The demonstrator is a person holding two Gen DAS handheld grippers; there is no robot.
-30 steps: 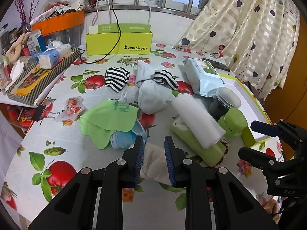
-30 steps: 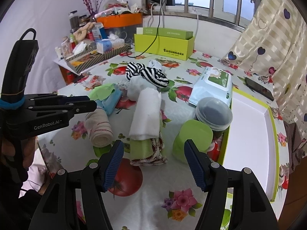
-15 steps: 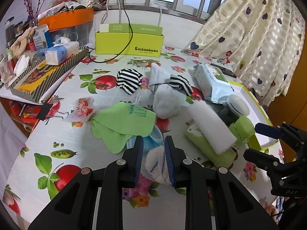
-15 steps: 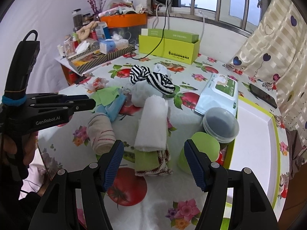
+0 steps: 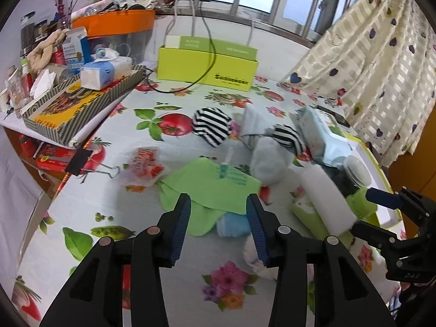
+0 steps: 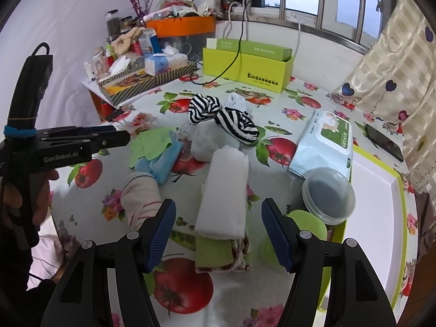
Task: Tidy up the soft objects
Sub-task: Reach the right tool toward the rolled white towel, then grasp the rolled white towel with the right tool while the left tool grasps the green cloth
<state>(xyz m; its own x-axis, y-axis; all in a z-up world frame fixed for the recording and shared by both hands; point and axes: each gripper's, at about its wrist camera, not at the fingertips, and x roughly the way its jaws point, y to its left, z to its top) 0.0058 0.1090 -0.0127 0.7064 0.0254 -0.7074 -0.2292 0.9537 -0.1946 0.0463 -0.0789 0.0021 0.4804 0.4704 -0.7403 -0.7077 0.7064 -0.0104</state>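
Soft things lie in a heap mid-table: a green cloth (image 5: pixel 218 182), a blue cloth (image 5: pixel 234 226), striped socks (image 5: pixel 211 125), grey-white socks (image 5: pixel 268 155), a white rolled towel (image 6: pixel 224 190) on a green folded towel (image 6: pixel 215 253). A cream rolled towel with red stripes (image 6: pixel 140 199) lies free on the table, partly behind my left finger in the left wrist view (image 5: pixel 254 259). My left gripper (image 5: pixel 218 229) is open and empty above the green and blue cloths. My right gripper (image 6: pixel 218 231) is open and empty over the white towel.
A wet-wipes pack (image 6: pixel 324 141), a lidded jar (image 6: pixel 328 196) and a green cup (image 6: pixel 305 226) sit by a white tray with a lime rim (image 6: pixel 376 190) at the right. A yellow-green box (image 6: pixel 248 68) and a cluttered tray (image 5: pixel 81 103) stand at the back. A curtain (image 5: pixel 368 54) hangs at the right.
My left gripper was shut on the cream towel, carried it left, then opened and let it drop on the table. My right gripper stayed open and drifted slightly.
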